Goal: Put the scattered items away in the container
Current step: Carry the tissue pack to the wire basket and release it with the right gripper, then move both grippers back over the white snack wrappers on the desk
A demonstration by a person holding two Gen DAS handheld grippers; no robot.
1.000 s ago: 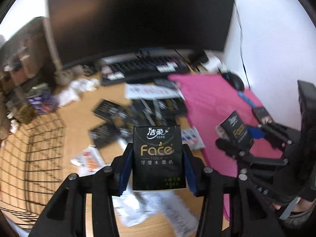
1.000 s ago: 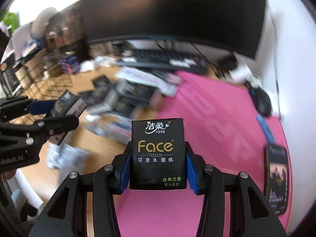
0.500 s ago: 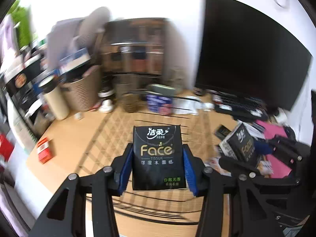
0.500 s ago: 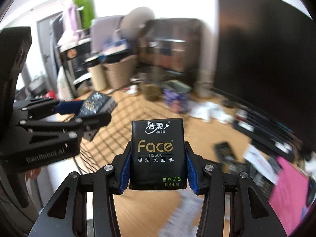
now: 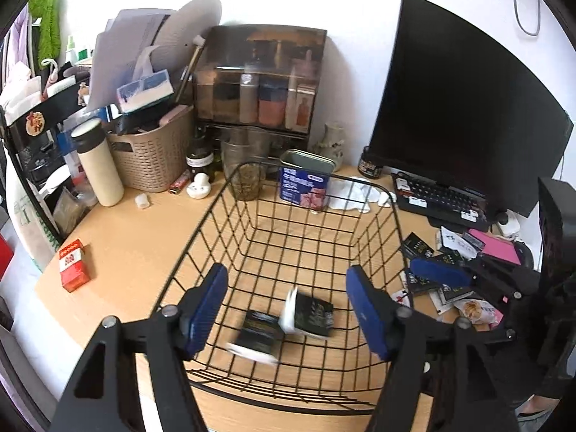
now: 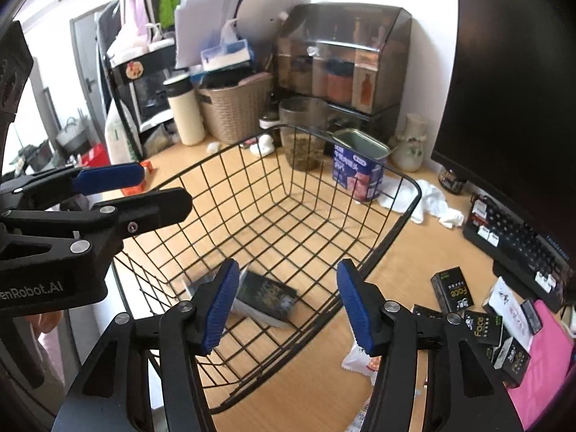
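The black wire basket [image 5: 201,223] [image 6: 406,212] sits on the wooden desk below both grippers. My left gripper [image 5: 288,309] hangs over its near end, jaws opening, nothing between the blue pads. Two black Face tissue packs [image 5: 313,315] [image 5: 257,334] lie blurred on the basket floor under it. My right gripper [image 6: 288,302] is also opening and bare above a pack [image 6: 266,295] in the basket. Each gripper shows in the other's view: the right gripper [image 5: 450,280], the left gripper [image 6: 144,194]. More tissue packs [image 6: 451,289] [image 6: 482,324] and a snack sachet [image 6: 360,358] lie scattered right of the basket.
Behind the basket stand a blue tin [image 5: 304,187], a glass jar [image 5: 246,176] and a crumpled white cloth [image 5: 354,194]. A keyboard [image 5: 442,198] and monitor [image 5: 468,108] fill the right. A woven bin [image 5: 151,158], flask [image 5: 99,165] and red packet [image 5: 73,264] are at left.
Both grippers swung left from the scattered pile to over the wire basket, each shut on a tissue pack. Both jaws have since spread and the packs have dropped into the basket.
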